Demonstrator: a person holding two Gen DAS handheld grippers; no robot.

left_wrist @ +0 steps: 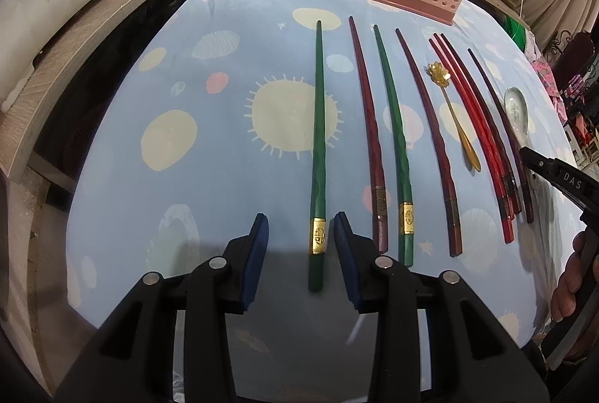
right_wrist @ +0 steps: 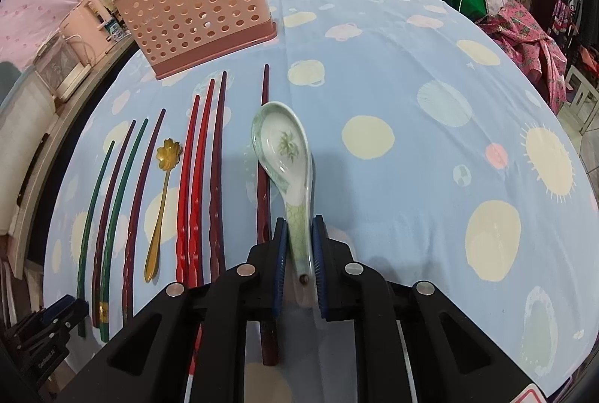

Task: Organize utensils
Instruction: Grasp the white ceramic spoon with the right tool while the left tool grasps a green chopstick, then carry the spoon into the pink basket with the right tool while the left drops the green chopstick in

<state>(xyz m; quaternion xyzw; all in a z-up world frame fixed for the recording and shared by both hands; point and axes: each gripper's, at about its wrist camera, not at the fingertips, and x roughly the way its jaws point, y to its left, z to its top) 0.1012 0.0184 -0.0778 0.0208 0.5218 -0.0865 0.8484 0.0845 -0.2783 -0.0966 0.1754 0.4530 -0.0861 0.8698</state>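
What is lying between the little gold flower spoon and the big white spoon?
Four chopsticks: three red chopsticks bunched together, then one dark chopstick beside the white spoon. The right wrist view shows it, right of the gold spoon.

A table under a blue dotted cloth [left_wrist: 224, 178] carries a pink holder [right_wrist: 194, 14], a row of chopsticks [left_wrist: 389, 126] and a gold spoon [right_wrist: 161, 201] among them.

Pink holder [right_wrist: 194, 14]; green chopstick [left_wrist: 318, 148]; blue cloth [right_wrist: 411, 85], seemingly sun-and-planet patterned.

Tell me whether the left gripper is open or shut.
Open: the left gripper has its blue pads apart, straddling the green chopstick without touching it.
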